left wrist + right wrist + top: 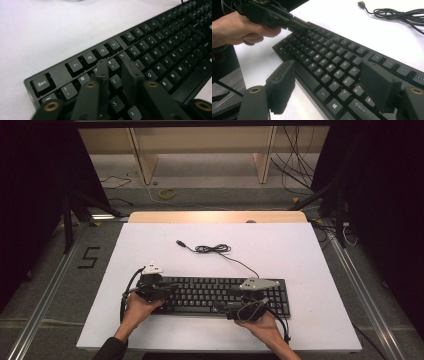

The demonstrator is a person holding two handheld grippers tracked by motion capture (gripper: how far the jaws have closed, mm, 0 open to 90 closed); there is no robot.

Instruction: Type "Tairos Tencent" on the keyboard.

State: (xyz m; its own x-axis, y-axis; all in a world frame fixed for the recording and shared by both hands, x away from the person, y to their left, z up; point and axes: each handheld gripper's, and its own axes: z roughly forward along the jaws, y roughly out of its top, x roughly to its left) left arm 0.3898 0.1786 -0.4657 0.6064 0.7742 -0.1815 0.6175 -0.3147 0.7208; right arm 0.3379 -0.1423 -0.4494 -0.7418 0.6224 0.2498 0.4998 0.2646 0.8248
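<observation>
a black keyboard [220, 295] lies near the front edge of the white bench [300, 250], its cable [215, 249] trailing off toward the far side in a loose coil. the left hand-held gripper [172, 286] hangs over the left end of the keys, jaws drawn close with a narrow gap and nothing held; in its own view the tips [116, 68] sit over the number row, above the e key [114, 81]. whether they touch a key cannot be told. the right hand-held gripper [235, 292] hovers over the right half, jaws wide apart [329, 82] above the keys by the shift key [359, 108], clamped on nothing.

the risk from here looks plain enough: near-shut tips are wider than one key, so a press could catch two at once or slide into the gap between them. a hard push at the left end might also skate the keyboard on the smooth bench, since the right gripper pins nothing down.
</observation>
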